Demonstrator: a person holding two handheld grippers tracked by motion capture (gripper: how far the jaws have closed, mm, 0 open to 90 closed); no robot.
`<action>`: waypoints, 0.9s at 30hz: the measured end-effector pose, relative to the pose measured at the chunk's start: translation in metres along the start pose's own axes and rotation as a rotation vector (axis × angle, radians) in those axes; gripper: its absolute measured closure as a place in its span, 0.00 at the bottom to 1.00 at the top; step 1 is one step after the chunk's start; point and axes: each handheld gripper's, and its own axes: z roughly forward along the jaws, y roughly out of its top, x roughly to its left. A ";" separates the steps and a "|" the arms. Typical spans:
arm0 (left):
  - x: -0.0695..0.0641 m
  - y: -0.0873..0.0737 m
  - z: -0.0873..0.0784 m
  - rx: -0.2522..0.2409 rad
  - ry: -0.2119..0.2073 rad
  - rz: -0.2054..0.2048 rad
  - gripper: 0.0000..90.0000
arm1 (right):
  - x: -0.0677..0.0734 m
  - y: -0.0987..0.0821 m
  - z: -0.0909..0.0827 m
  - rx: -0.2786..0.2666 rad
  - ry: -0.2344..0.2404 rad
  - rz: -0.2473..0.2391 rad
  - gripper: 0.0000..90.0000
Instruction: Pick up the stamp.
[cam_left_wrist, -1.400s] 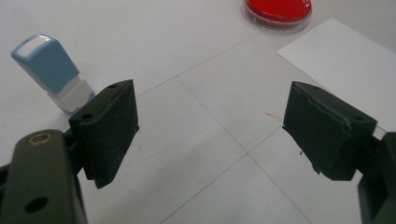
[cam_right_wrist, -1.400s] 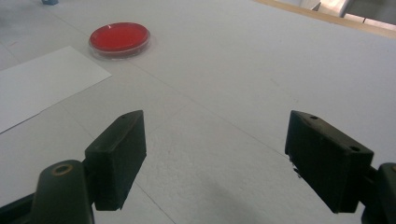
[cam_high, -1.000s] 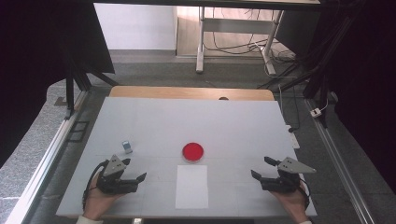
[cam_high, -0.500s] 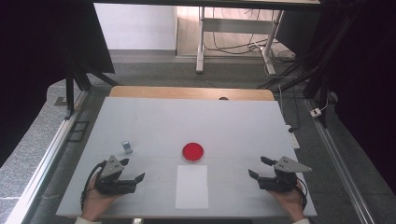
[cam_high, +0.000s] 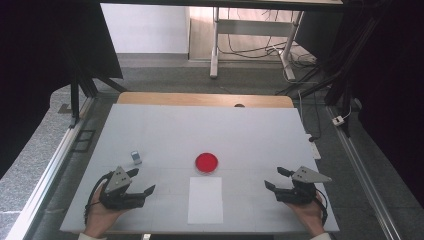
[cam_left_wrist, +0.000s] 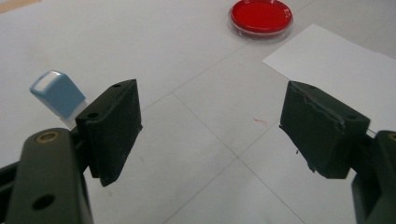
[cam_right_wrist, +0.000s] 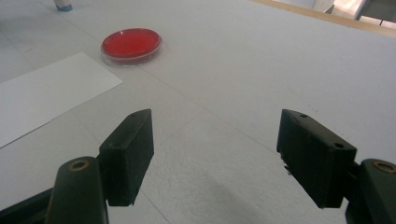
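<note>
I am holding the left gripper (cam_high: 142, 181) with its jaws spread wide, and nothing is sitting between them; in the left gripper view only bare table (cam_left_wrist: 196, 140) is showing in the gap. Just beyond its left jaw a small blue-capped vial (cam_left_wrist: 58, 94) is lying on the table, near the jaw but not touching it as far as I can tell. From above, the vial (cam_high: 136, 157) is lying just ahead of that gripper, toward the table's left side.

I am keeping the right gripper (cam_high: 276, 178) wide open too, gripping nothing, with its jaws hanging over bare table (cam_right_wrist: 224, 154).

Between the two grippers a white sheet (cam_high: 205, 199) is lying flat near the table's front edge. The red dish (cam_high: 206, 162) is sitting just past the sheet's far edge, close to it, roughly midway across the table (cam_high: 200, 125). Both grippers are pointing inward toward the middle, each well apart from the dish.
</note>
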 end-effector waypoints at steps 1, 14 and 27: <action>0.002 0.002 -0.001 -0.006 0.000 -0.005 0.23 | 0.000 0.000 0.000 0.000 -0.001 -0.001 0.30; 0.011 0.020 -0.004 -0.033 -0.009 -0.001 0.24 | 0.002 -0.001 -0.001 0.015 -0.002 -0.014 0.30; 0.027 0.033 -0.002 -0.033 0.007 -0.010 0.26 | 0.002 -0.002 0.002 0.008 0.003 -0.008 0.31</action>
